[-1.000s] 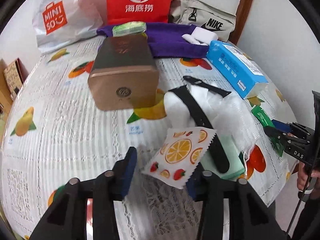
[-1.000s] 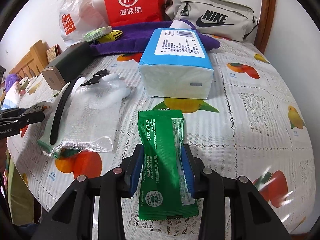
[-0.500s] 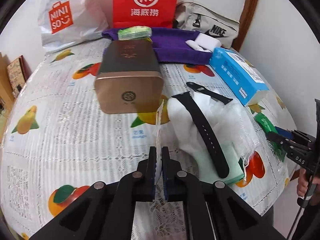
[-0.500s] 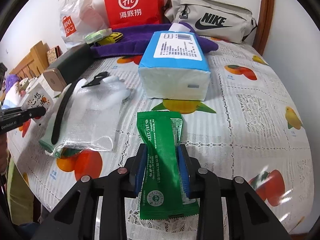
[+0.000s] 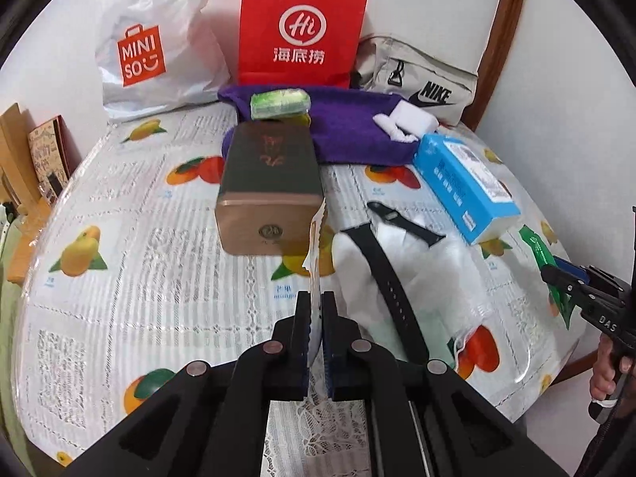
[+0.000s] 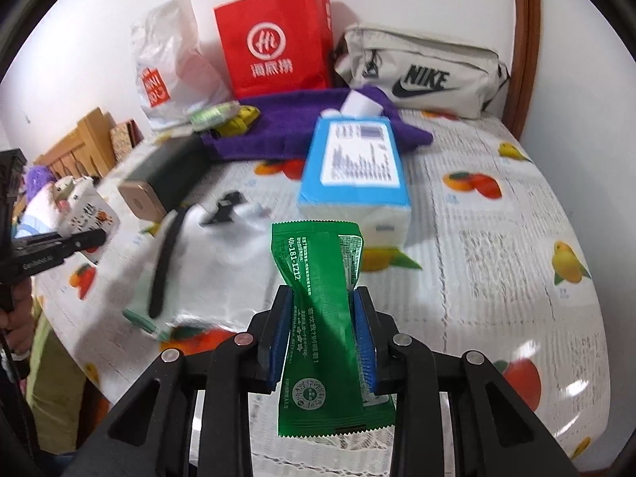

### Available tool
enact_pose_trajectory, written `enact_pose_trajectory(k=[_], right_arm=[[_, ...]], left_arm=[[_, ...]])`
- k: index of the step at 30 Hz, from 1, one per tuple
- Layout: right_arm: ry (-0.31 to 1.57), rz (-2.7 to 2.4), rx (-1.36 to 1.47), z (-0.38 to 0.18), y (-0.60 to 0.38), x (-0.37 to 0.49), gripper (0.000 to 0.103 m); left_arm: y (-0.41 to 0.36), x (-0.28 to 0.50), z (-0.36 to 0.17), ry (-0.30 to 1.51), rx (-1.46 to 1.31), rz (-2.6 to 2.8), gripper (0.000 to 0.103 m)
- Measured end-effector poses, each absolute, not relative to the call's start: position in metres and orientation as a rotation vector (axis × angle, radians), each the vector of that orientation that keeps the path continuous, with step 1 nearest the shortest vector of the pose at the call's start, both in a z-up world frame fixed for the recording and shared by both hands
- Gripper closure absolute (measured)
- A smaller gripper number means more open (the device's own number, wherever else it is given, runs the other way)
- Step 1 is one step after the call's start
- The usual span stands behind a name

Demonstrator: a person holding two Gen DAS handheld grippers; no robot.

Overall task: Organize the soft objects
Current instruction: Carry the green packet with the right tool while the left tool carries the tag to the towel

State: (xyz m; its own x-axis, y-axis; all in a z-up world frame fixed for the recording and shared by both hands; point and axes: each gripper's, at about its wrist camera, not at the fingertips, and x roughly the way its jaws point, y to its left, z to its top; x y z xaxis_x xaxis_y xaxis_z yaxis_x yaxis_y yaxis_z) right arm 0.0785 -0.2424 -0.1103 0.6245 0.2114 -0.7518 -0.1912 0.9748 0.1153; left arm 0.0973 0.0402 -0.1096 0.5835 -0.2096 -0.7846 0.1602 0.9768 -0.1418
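My left gripper (image 5: pixel 317 306) is shut on a thin fruit-print sachet (image 5: pixel 315 254), held edge-on and lifted above the table. The sachet's face shows in the right wrist view (image 6: pixel 85 218). My right gripper (image 6: pixel 322 310) is shut on a green snack packet (image 6: pixel 322 302), raised off the table; the packet also shows in the left wrist view (image 5: pixel 540 252). A purple towel (image 5: pixel 349 127) lies at the back with a green-wrapped item (image 5: pixel 280 103) and a white item (image 5: pixel 413 117) on it.
A brown box (image 5: pixel 270 190) lies mid-table. A blue tissue pack (image 5: pixel 465 187) lies to the right. A black watch strap (image 5: pixel 381 274) rests on a white mesh pouch (image 5: pixel 445 270). A red paper bag (image 5: pixel 302 28), a Miniso bag (image 5: pixel 151 43) and a Nike pouch (image 5: pixel 421 83) stand at the back.
My left gripper closed on the fruit-print sachet and lifted it. My right gripper tightened on the green packet and raised it off the table.
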Motion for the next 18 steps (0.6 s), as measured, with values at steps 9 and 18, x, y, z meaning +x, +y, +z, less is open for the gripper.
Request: enact_pose_trajectory(k=[9,18], right_arm=[[0.81,0.266,0.039,-0.077,-0.238,0.103,0.072],[0.778,0.287,0.033,-0.049,-0.229,0.145,0.072]], left_arm=[[0.036,0.116,-0.079,0.89,-0.056,-0.19,0.097],[0.031,0.149,-0.057,0.866,-0.065,-0.179,0.097]])
